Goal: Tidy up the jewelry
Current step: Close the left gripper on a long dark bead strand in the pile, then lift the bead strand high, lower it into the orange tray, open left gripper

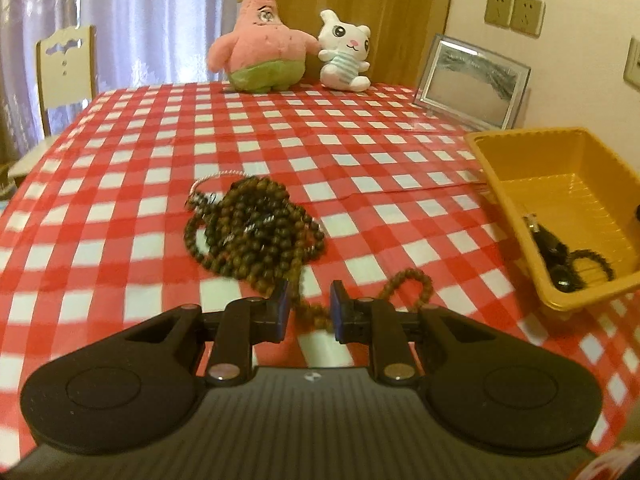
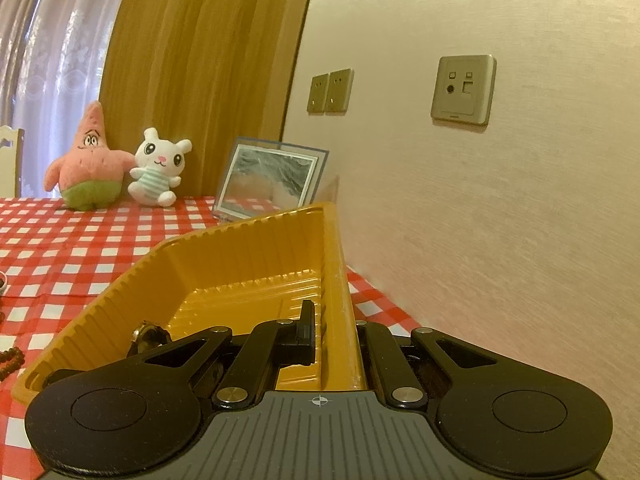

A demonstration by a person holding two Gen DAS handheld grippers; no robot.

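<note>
A pile of brown bead strands [image 1: 256, 232] lies on the red-checked tablecloth, with a thin silver bangle [image 1: 216, 178] at its far edge. One strand trails toward me and loops off to the right [image 1: 408, 288]. My left gripper [image 1: 310, 304] hovers low over that strand, jaws slightly apart. The beads pass between the pads without being pressed. A yellow tray [image 1: 560, 168] at the right holds dark jewelry pieces [image 1: 560, 256]. My right gripper [image 2: 332, 320] is shut on the tray's right wall [image 2: 338, 264], one finger inside and the other hidden outside.
A pink star plush [image 1: 260, 44] and a white bunny plush [image 1: 346, 54] sit at the table's far edge, beside a picture frame [image 1: 472, 80]. A chair [image 1: 66, 64] stands at the far left. The wall with sockets [image 2: 464, 90] runs close along the tray's right side.
</note>
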